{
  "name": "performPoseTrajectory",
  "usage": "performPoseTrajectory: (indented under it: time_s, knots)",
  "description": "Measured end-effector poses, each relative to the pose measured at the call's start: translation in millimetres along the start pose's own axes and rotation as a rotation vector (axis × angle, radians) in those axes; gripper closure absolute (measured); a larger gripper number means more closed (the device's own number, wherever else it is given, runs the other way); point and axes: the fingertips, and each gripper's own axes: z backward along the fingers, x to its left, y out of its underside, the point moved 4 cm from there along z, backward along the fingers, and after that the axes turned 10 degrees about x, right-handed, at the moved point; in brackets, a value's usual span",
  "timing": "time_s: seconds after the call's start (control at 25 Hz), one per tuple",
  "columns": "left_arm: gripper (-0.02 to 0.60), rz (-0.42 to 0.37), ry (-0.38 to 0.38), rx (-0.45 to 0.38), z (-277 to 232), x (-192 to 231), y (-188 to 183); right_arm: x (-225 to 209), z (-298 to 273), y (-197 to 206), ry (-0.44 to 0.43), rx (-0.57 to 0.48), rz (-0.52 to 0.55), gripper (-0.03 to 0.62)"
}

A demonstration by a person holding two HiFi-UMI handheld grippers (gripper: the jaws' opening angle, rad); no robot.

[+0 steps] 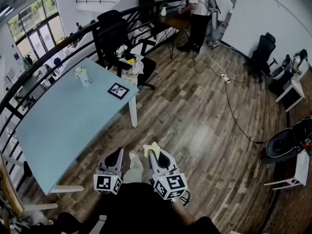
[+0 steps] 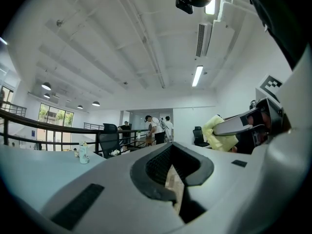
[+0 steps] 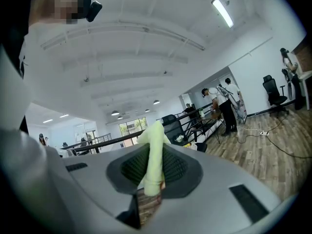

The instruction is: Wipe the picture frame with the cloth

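A small black picture frame (image 1: 118,90) lies flat near the right edge of the light blue table (image 1: 58,126), well ahead of both grippers. My right gripper (image 1: 154,152) is shut on a pale yellow cloth (image 1: 151,148), and that cloth (image 3: 152,162) stands pinched between its jaws in the right gripper view. My left gripper (image 1: 118,156) is shut with nothing in it, its jaws pressed together in the left gripper view (image 2: 171,177). The right gripper and cloth (image 2: 219,132) show at the right of the left gripper view. Both grippers hang low over the wooden floor, right of the table.
A small white vase (image 1: 83,75) stands on the table behind the frame. A black office chair (image 1: 117,38) sits at the table's far end. A black railing (image 1: 44,57) runs along the table's far side. People (image 1: 200,13) stand at the back; cables (image 1: 229,96) cross the floor.
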Motion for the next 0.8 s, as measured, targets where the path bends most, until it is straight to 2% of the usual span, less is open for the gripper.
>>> performPoseTrajectory:
  time_s: [0.52,0.8]
  knots:
    - [0.584,0.030,-0.020,0.021,-91.8,41.1,0.1,-46.2,-86.2,-20.2,-0.010,0.063,-0.005,0.536]
    - [0.584,0.035,-0.011,0.038,-150.6,64.7,-9.2,-70.8,-136.7,-46.5,-0.011,0.067,-0.016,0.536]
